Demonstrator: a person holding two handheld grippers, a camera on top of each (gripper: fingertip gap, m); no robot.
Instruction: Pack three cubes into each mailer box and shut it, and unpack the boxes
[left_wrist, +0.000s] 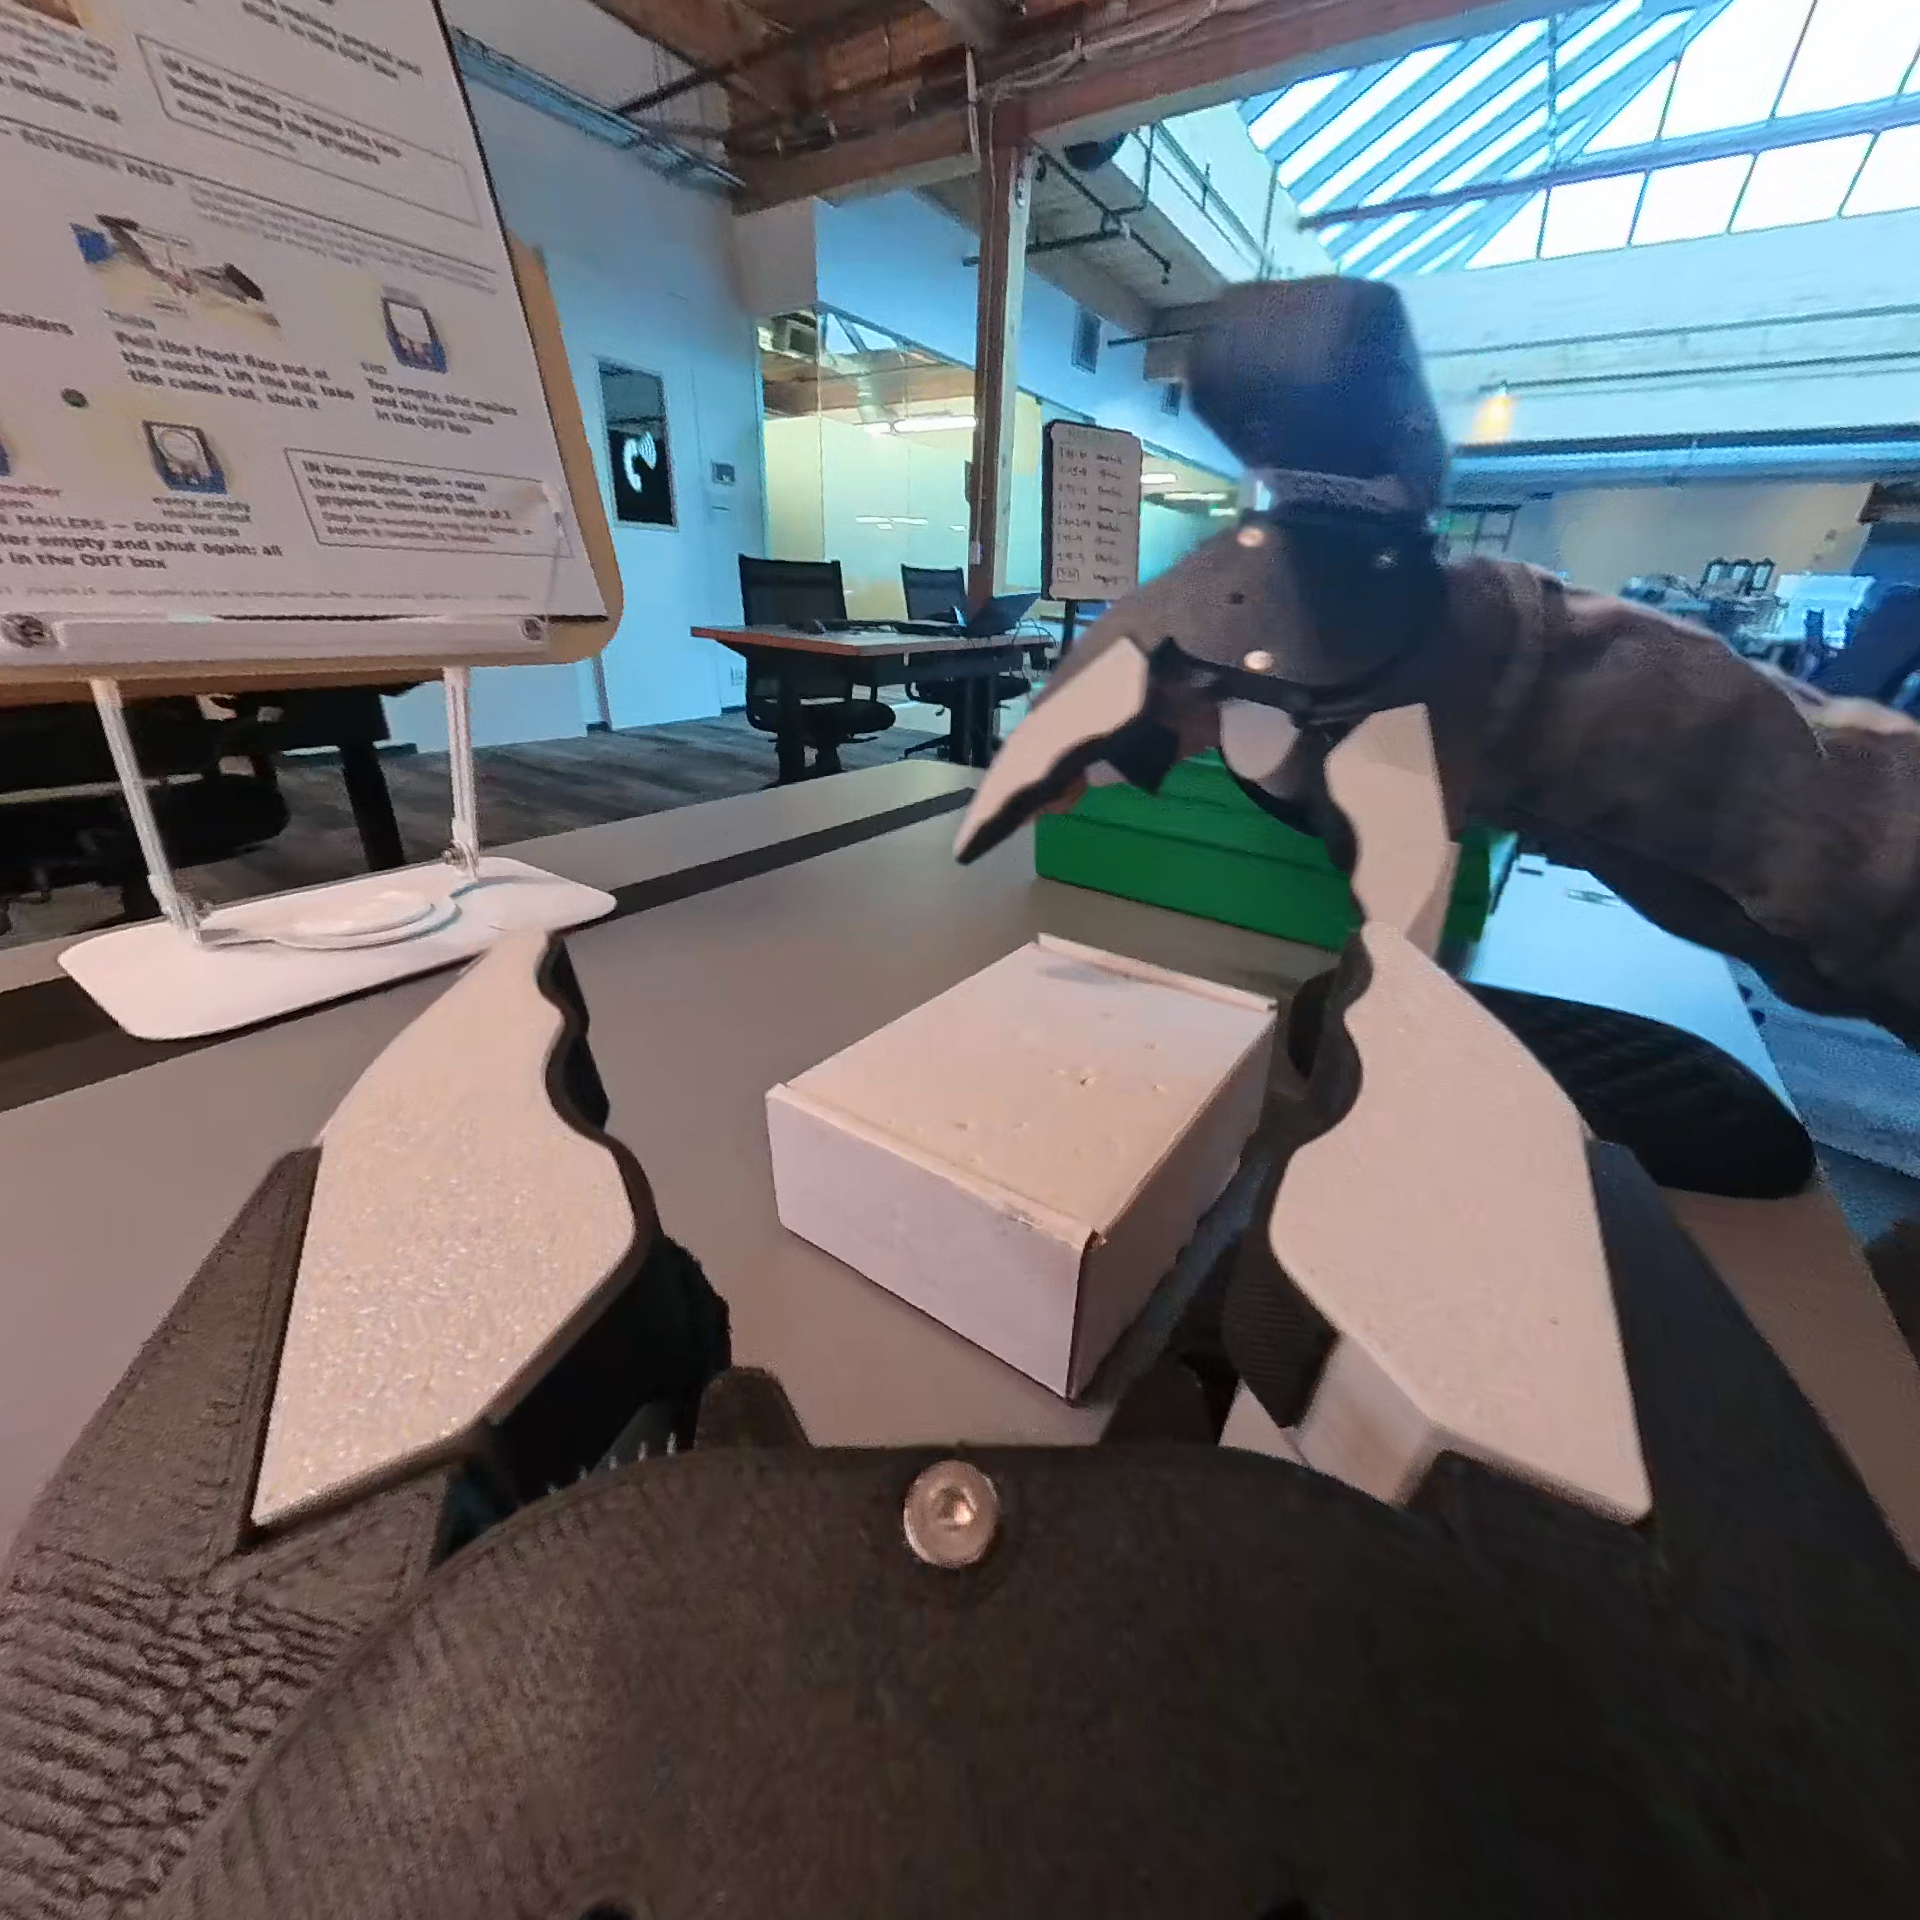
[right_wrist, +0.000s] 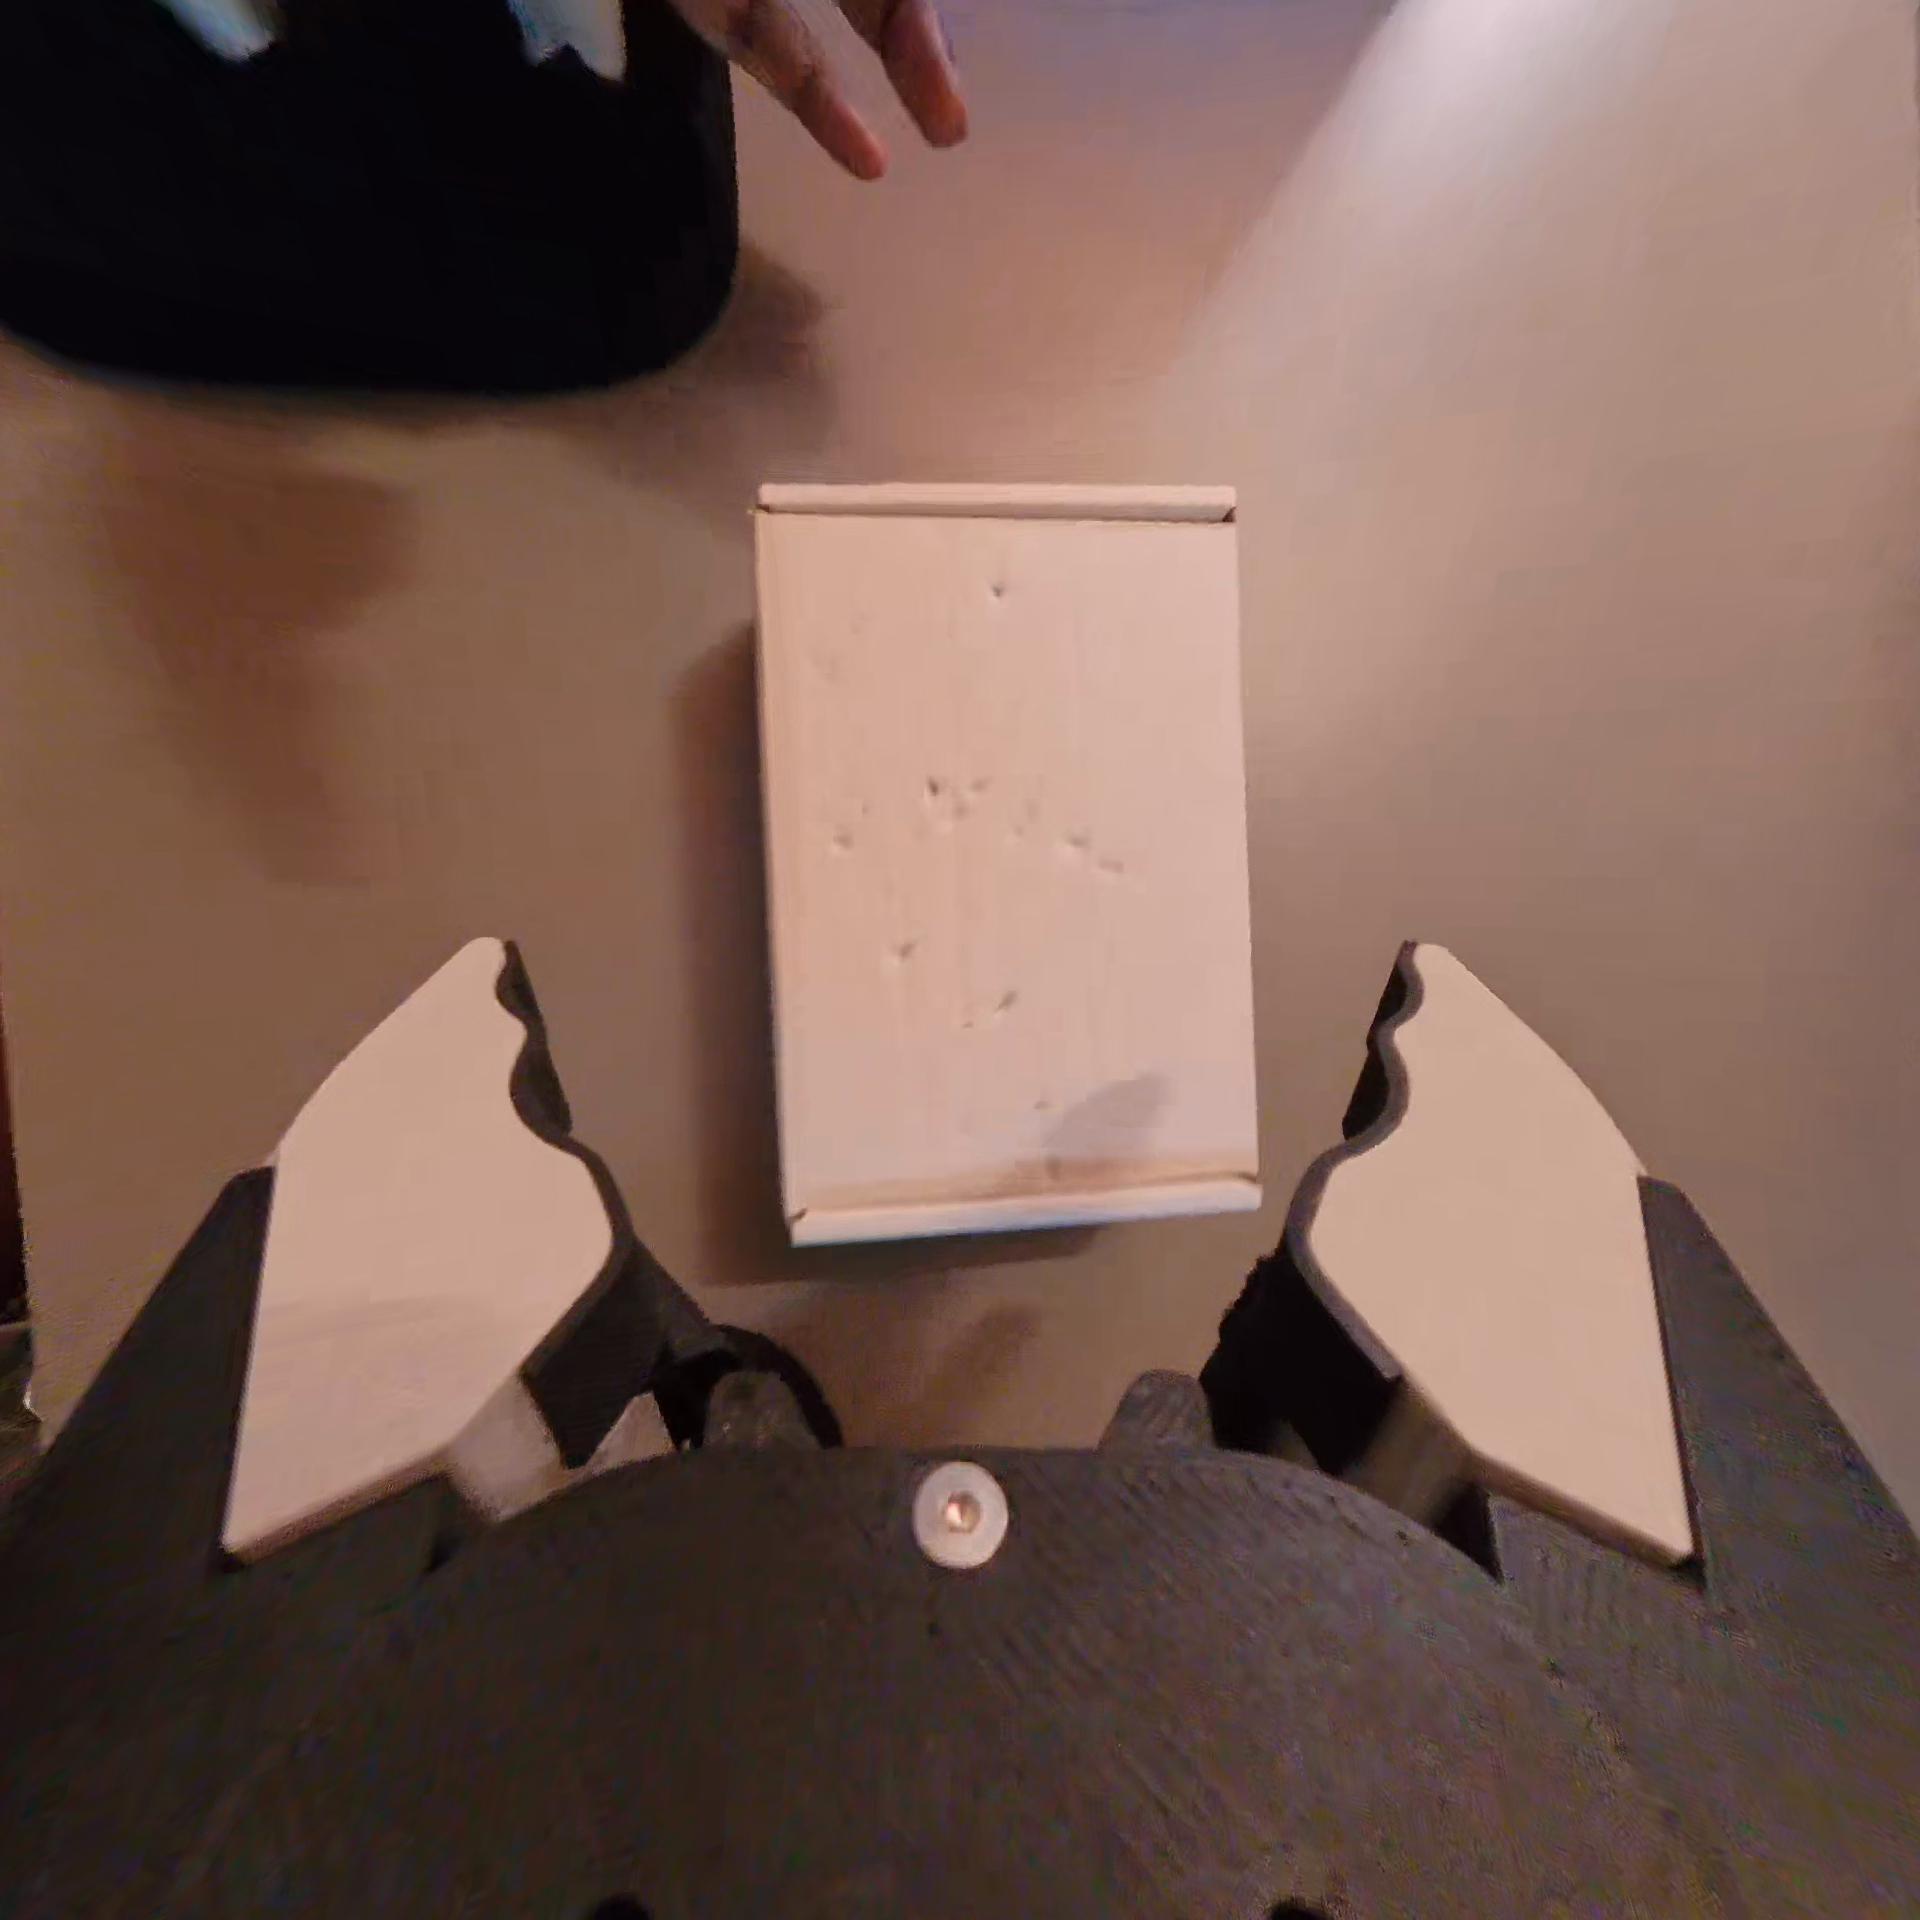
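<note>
A white mailer box (left_wrist: 1023, 1132) lies shut on the grey table (left_wrist: 779, 987). My left gripper (left_wrist: 956, 945) is open and empty, low over the table, with the box between its fingers. My right gripper (right_wrist: 956, 951) is open and empty, pointing straight down from above the same box (right_wrist: 1003, 862), whose lid is dented. The right gripper also shows in the left wrist view (left_wrist: 1174, 873), hovering over the box's far end. The left gripper's black body (right_wrist: 364, 187) shows at the top left of the right wrist view. No cubes are in view.
A green bin (left_wrist: 1195, 862) stands behind the box. A printed instruction sheet on a white stand (left_wrist: 312, 935) is at the left back. A person's sleeve (left_wrist: 1662, 790) reaches in from the right, and fingers (right_wrist: 862, 83) show in the right wrist view.
</note>
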